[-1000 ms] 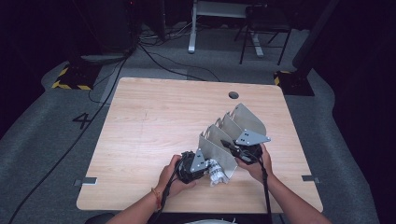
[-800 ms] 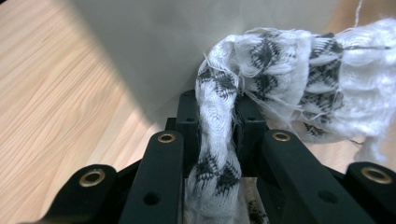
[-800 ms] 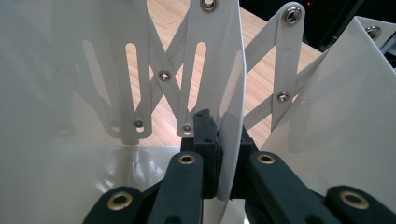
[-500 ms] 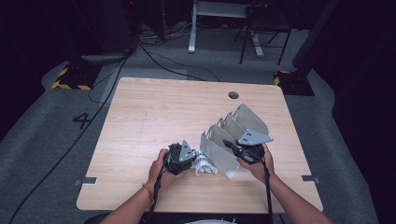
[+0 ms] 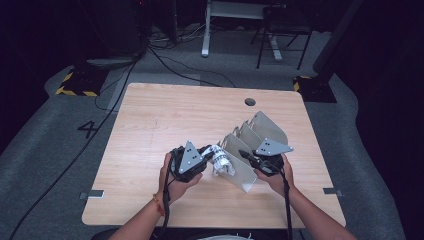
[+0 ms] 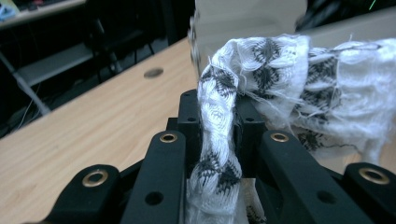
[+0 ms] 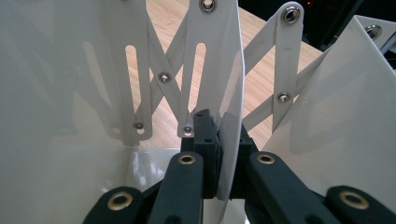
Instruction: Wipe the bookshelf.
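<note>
Wooden bench (image 5: 165, 125) mostly bare; round cable hole (image 5: 250, 101) near far edge. Beyond it on the floor: black cables, a desk leg (image 5: 205, 30), a chair frame (image 5: 280, 40), yellow-black hazard blocks (image 5: 75, 87) at far-left and far-right corners.

Left tongs (image 5: 206, 152) clamped tight on a white cloth w/ black pattern (image 5: 220, 162), pinched btwn the jaws; the bunched rest hangs past the tips, just beside the rack's near end panel. In left gripper view the cloth (image 6: 219, 121) runs as a twisted strip along the jaws, up and away.

Right tongs (image 7: 219, 140) closed on one thin white divider panel (image 7: 224, 70) of the folding rack (image 5: 255, 150). Rack's long axis runs diagonal, near-centre to far-right; panels stand upright, scissor links (image 7: 159, 74) joining them. Rack stands btwn the two hands, blocking the straight path across.
</note>
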`<state>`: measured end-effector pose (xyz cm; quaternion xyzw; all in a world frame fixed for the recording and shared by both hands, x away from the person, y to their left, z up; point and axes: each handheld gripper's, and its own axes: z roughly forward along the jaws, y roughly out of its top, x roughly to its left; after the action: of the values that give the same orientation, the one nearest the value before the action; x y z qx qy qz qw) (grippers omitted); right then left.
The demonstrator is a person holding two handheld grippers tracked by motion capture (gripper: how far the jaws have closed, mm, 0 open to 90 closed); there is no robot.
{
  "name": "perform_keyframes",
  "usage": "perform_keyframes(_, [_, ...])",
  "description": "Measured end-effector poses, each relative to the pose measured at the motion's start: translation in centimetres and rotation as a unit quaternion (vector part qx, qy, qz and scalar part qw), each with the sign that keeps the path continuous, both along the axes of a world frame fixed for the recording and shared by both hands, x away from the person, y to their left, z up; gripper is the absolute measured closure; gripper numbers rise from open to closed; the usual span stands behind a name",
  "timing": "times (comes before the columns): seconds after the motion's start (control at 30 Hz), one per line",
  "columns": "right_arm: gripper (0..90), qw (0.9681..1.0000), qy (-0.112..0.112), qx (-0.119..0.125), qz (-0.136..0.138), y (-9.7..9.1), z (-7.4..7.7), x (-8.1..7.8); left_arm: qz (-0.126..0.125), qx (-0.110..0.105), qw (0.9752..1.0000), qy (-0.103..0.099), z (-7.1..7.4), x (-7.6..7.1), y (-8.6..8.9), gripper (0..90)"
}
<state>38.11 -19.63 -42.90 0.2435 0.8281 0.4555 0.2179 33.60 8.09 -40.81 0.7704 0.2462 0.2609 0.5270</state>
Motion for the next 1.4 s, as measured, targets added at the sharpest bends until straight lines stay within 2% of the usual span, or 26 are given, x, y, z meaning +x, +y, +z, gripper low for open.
perform_keyframes(0.17, [87.6,1.0000,0.001,0.000,0.000,0.0,0.0,0.0,-0.009,0.000,0.9997,-0.024,0.5,-1.0,-0.9,77.8])
perform_keyframes(0.33, [87.7,1.0000,0.002,0.000,0.003,0.0,0.0,0.0,-0.048,0.010,0.9986,-0.020,0.0,-2.1,-3.0,78.1])
perform_keyframes(0.47, [87.7,1.0000,0.000,-0.002,0.005,0.0,0.0,-0.1,-0.072,0.020,0.9971,-0.016,-0.8,-2.3,-4.3,78.0])
perform_keyframes(0.53, [87.7,1.0000,-0.001,-0.003,0.006,0.0,0.0,-0.1,-0.084,0.026,0.9961,-0.007,-1.3,-2.3,-4.8,78.0])
perform_keyframes(0.73, [87.7,1.0000,0.001,-0.001,0.010,-0.2,0.0,-0.1,-0.108,0.067,0.9917,0.022,-3.6,-2.1,-6.0,78.1])
perform_keyframes(0.93, [87.7,0.9999,0.002,0.001,0.014,-0.4,0.0,0.0,-0.108,0.123,0.9848,0.058,-5.9,-1.3,-6.3,78.3])
perform_keyframes(0.97, [87.8,0.9999,0.003,0.001,0.014,-0.4,0.0,-0.1,-0.108,0.129,0.9836,0.065,-6.2,-1.2,-6.2,78.4])
perform_keyframes(1.1, [87.7,0.9999,0.003,0.002,0.016,-0.6,0.0,-0.1,-0.103,0.139,0.9817,0.080,-6.9,-0.5,-5.5,78.5])
perform_keyframes(1.17, [87.7,0.9999,0.004,0.002,0.016,-0.6,0.0,-0.1,-0.095,0.140,0.9820,0.083,-6.9,-0.1,-4.8,78.4])
perform_keyframes(1.23, [87.7,0.9999,0.004,0.001,0.016,-0.6,0.0,0.0,-0.078,0.142,0.9837,0.078,-6.6,0.1,-3.9,78.4])
perform_keyframes(1.4, [87.7,0.9999,0.003,0.001,0.017,-0.7,0.0,0.0,-0.041,0.114,0.9908,0.060,-5.2,0.4,-2.0,78.1])
